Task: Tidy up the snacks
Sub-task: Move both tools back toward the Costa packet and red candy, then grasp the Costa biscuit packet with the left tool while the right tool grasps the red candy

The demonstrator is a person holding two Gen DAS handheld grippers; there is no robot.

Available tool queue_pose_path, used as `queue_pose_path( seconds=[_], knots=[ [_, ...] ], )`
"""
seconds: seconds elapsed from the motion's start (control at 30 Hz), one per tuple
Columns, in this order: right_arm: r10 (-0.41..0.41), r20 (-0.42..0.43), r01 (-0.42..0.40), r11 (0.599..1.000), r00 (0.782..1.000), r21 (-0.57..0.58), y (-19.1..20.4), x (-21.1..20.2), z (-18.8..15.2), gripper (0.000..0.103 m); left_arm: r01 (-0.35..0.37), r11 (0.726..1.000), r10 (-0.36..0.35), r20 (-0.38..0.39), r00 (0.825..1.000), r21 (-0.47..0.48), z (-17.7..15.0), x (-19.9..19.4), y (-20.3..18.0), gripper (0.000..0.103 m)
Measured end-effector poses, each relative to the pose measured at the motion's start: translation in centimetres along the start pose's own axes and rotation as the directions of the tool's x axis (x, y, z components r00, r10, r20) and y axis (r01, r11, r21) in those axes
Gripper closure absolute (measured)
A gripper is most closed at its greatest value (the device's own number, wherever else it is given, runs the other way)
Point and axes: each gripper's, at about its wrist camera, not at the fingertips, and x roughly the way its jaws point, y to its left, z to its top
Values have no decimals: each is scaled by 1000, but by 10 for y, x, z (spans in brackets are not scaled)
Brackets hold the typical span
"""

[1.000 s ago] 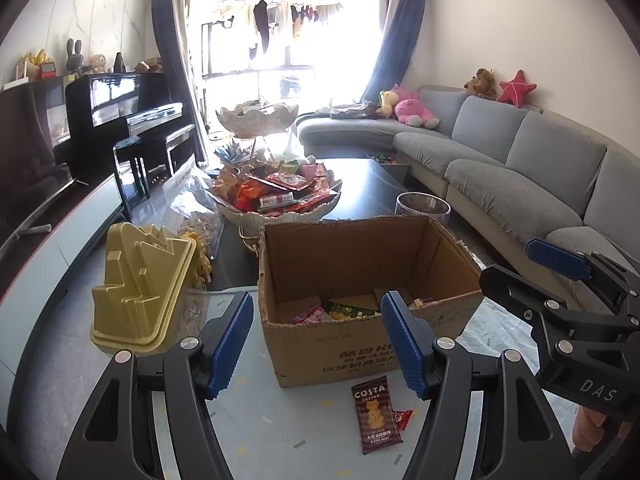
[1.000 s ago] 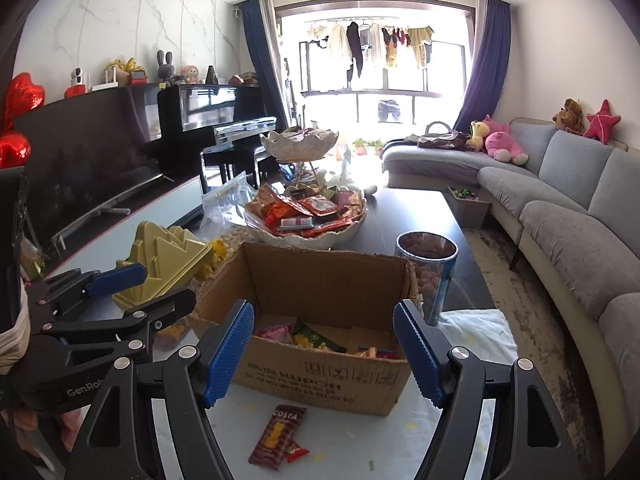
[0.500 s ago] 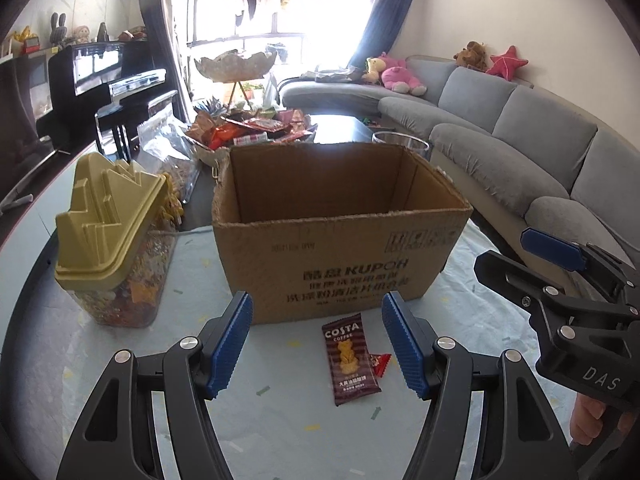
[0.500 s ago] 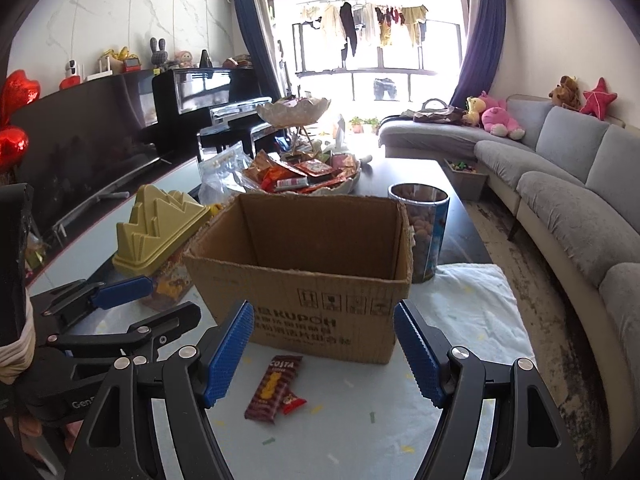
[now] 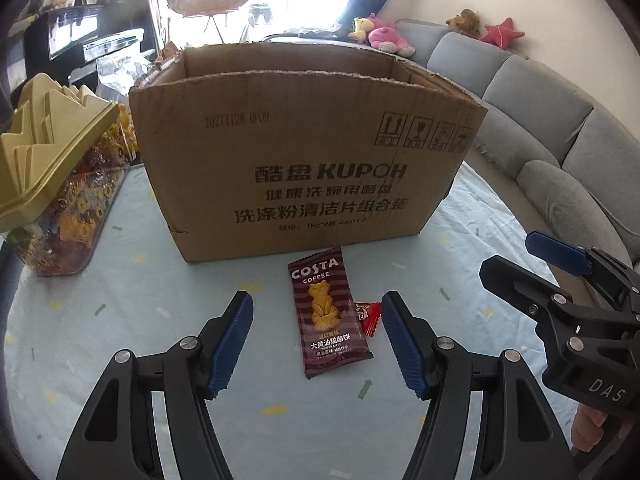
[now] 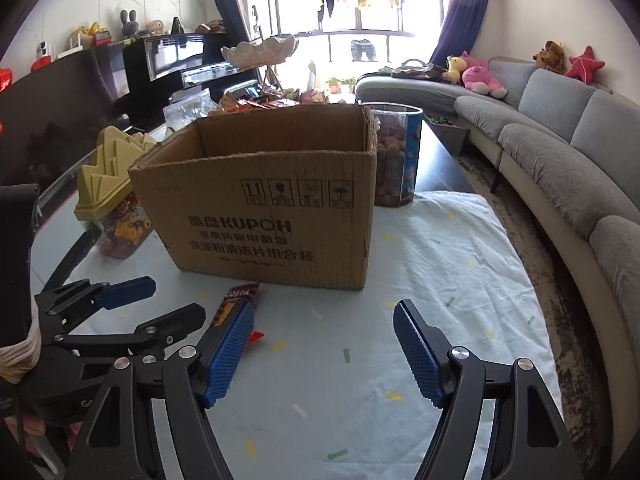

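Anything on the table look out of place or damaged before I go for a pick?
Two snacks lie loose on the cloth in front of the cardboard box: a Costa biscuit packet and a small red candy tucked against its right edge. The box's top rim is ragged and torn.

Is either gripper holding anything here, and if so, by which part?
Nothing is held. The left gripper is open around the biscuit packet, pads clear of it. The right gripper is open over bare cloth.

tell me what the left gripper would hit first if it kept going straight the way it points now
Most likely the dark brown Costa Coffee biscuit packet, lying flat on the pale cloth between the open left gripper fingers and in front of the brown cardboard box. Depth is uncertain.
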Motion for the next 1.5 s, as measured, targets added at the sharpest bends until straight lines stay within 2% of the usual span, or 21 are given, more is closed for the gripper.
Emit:
queue_pose_path(
  seconds=[0.1,0.3,0.5,0.87,0.97,1.3,1.5],
  knots=[
    [-2,-24,2,1000,1000,8,-2,8,-5,30,9,1000,-9,-11,1000,-5,-1,9,2,38],
    [-3,-66,4,1000,998,23,-5,26,-11,30,46,998,-48,-32,998,-51,0,26,10,46],
    [-8,-87,9,1000,996,21,-5,36,-13,30,73,994,-78,-56,995,-79,0,39,14,54],
    [8,-108,-3,999,994,43,-9,46,-19,30,102,989,-110,-77,991,-108,-2,55,16,60],
    [15,-113,-10,999,993,46,-9,46,-19,30,113,987,-122,-74,990,-116,-2,55,18,64],
    [68,-123,-67,998,990,15,4,47,-17,30,-10,996,8,-27,1000,-87,-14,18,29,66],
    [100,-149,-113,990,984,-83,34,54,-18,30,-73,989,71,-20,997,-125,-28,0,44,66]
  ],
)
